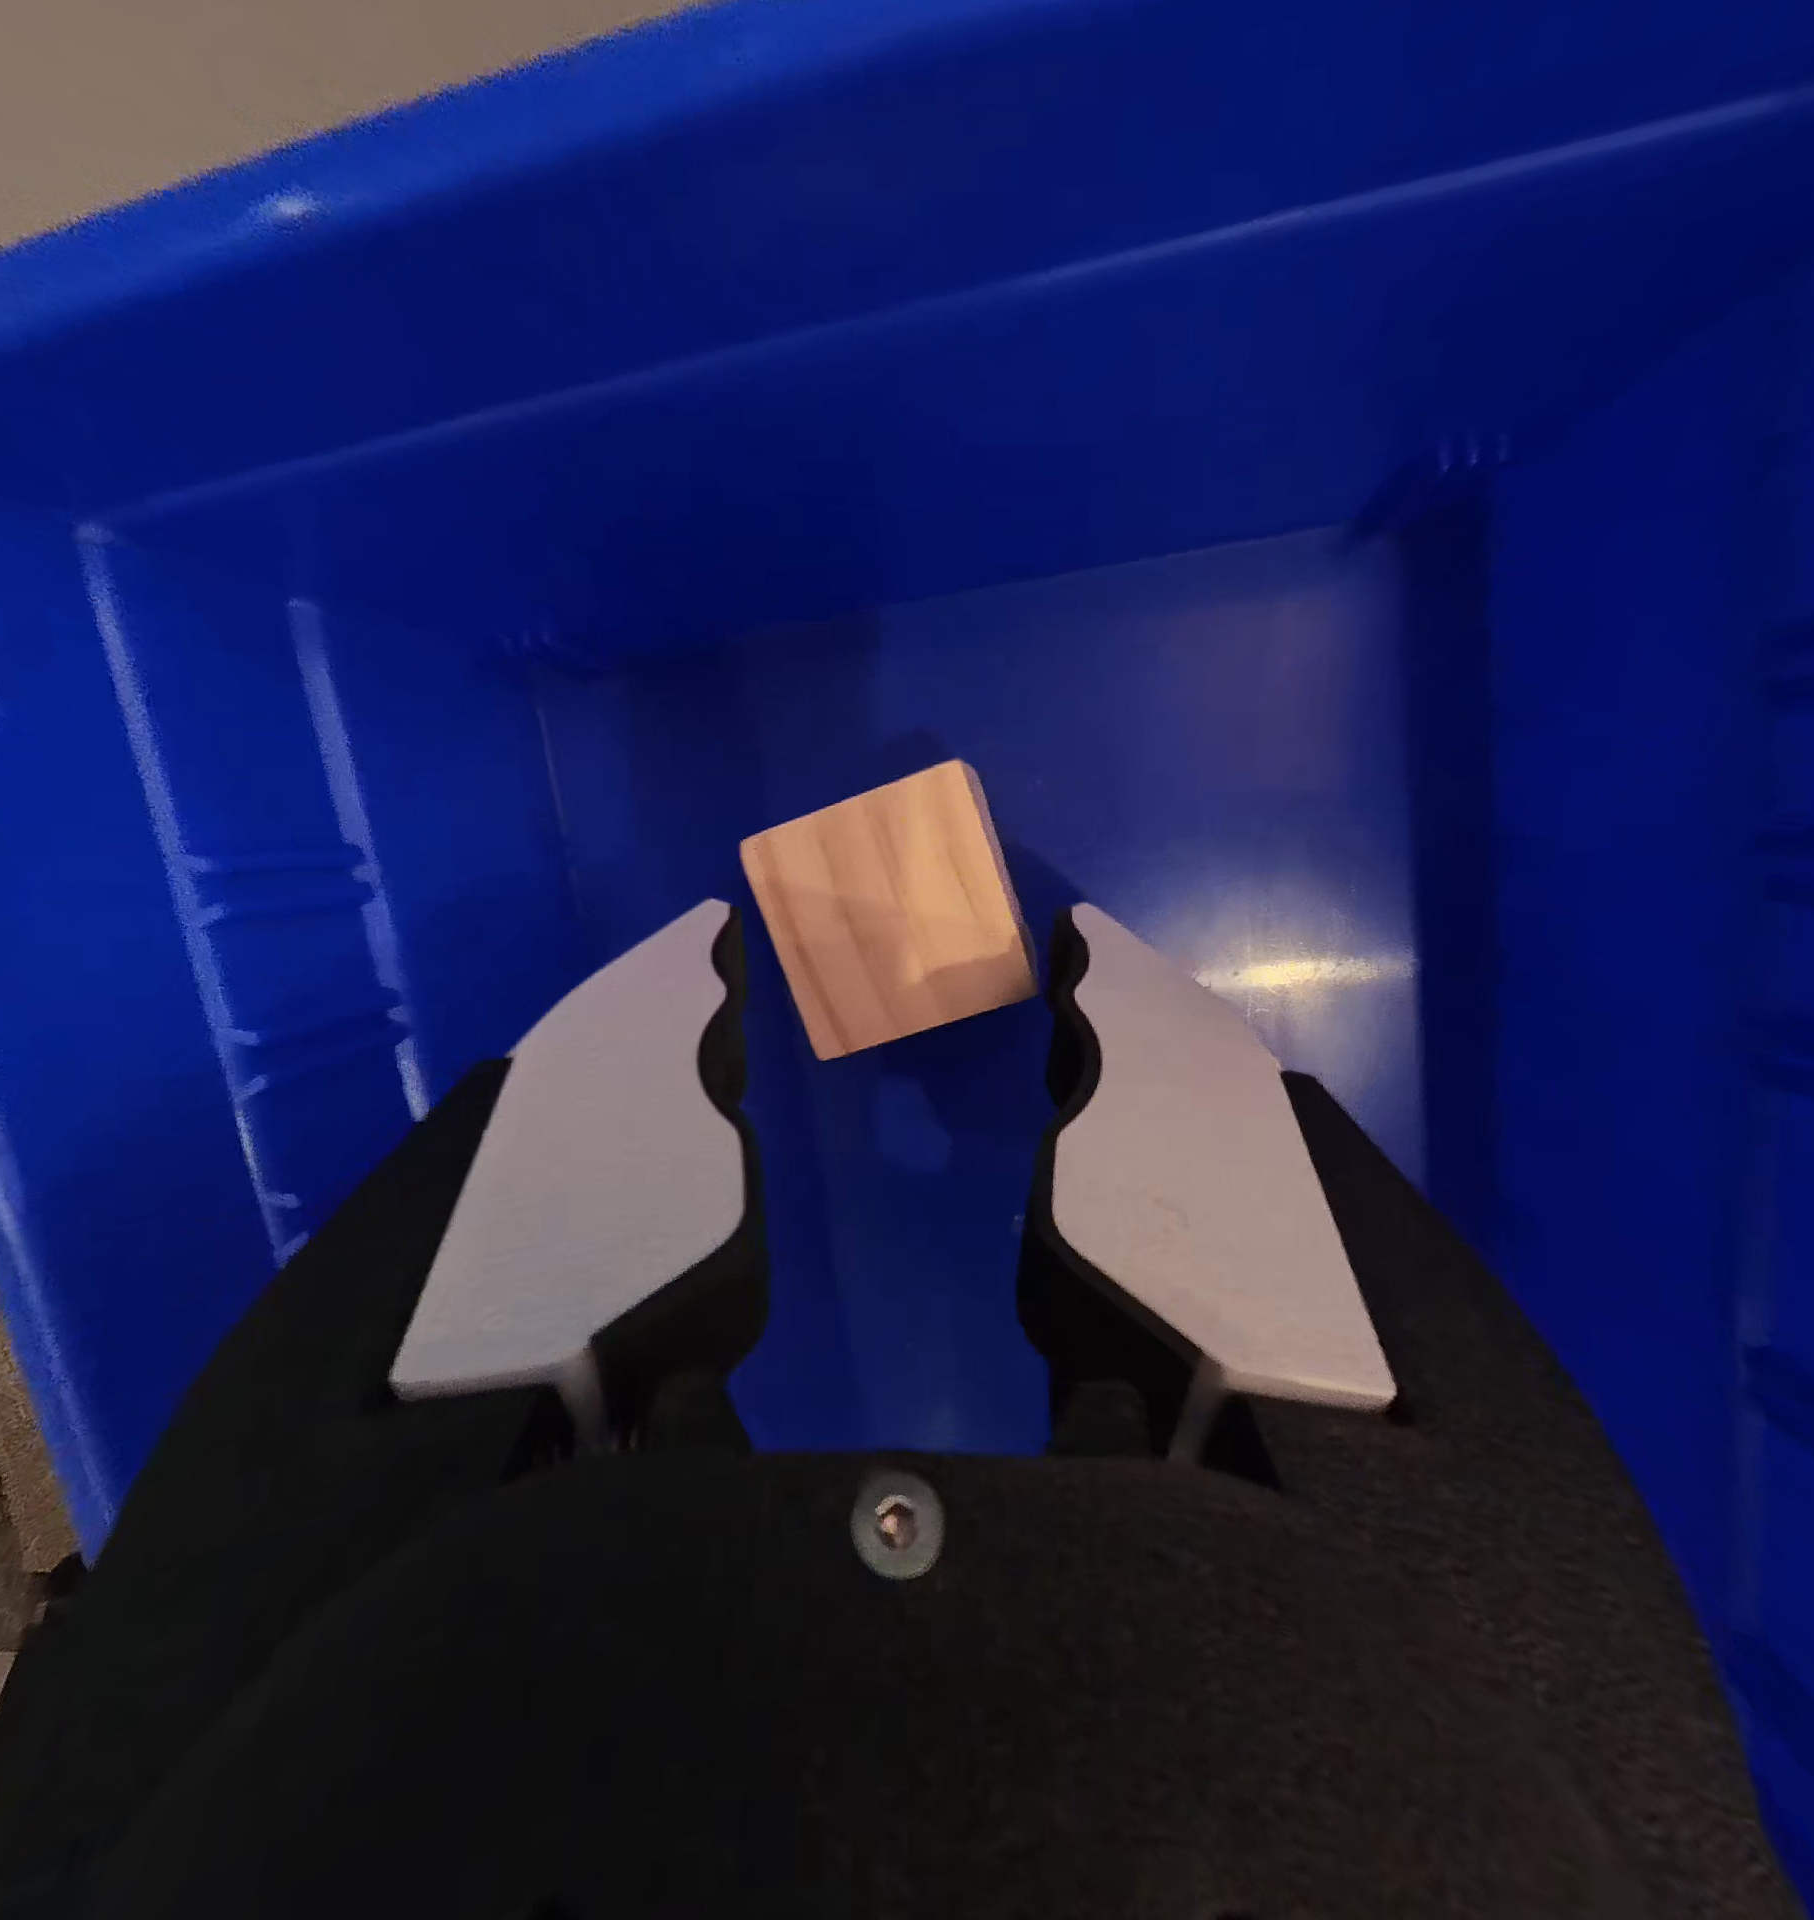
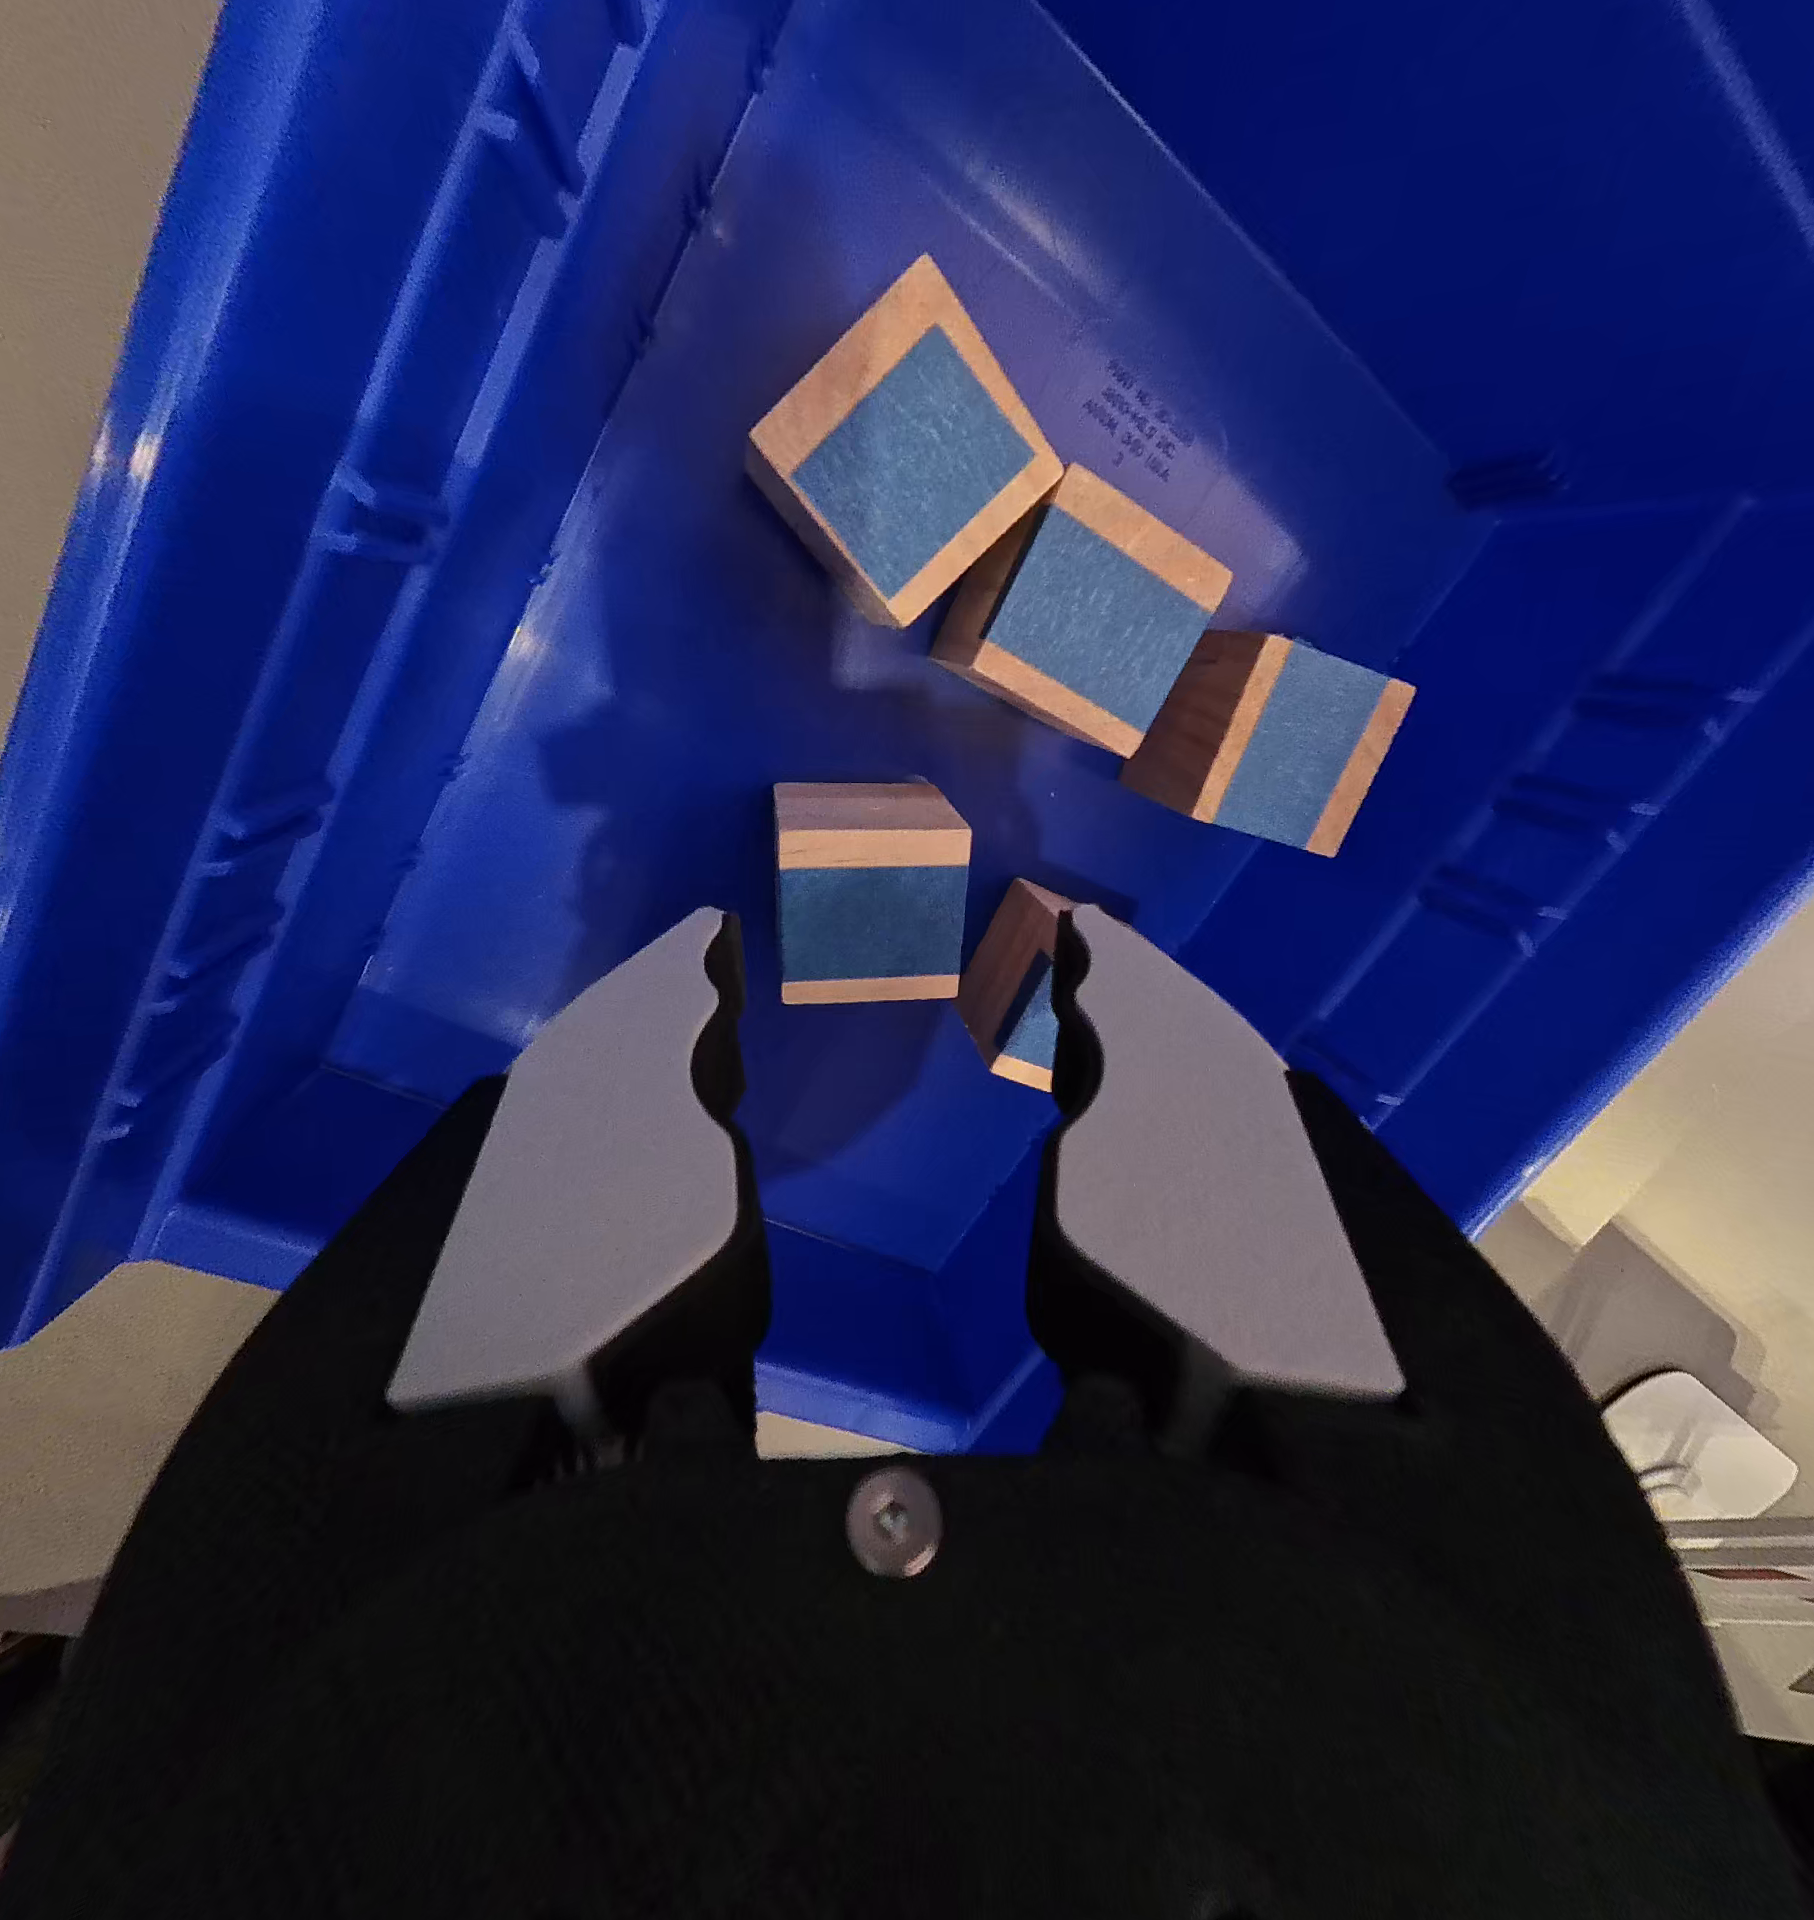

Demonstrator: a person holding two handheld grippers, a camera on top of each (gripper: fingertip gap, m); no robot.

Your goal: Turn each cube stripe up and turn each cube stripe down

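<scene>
In the left wrist view a single wooden cube (image 1: 887, 906) lies on the floor of a blue bin (image 1: 1142, 727) with plain wood facing up; no stripe shows. My left gripper (image 1: 895, 925) is open, its fingertips on either side of the cube and not touching it. In the right wrist view several wooden cubes lie in another blue bin (image 2: 570, 623), each with a blue stripe facing up: one at the far left (image 2: 908, 447), one beside it (image 2: 1085, 613), one to the right (image 2: 1272, 743), one near my fingertips (image 2: 872, 899). A tilted cube (image 2: 1017, 992) is partly hidden by the right finger. My right gripper (image 2: 895, 925) is open and empty above them.
The bins' ribbed blue walls (image 1: 259, 935) rise close around both grippers. Outside the right bin, a pale surface (image 2: 41, 260) shows at left, and white and grey items (image 2: 1692, 1455) lie at lower right.
</scene>
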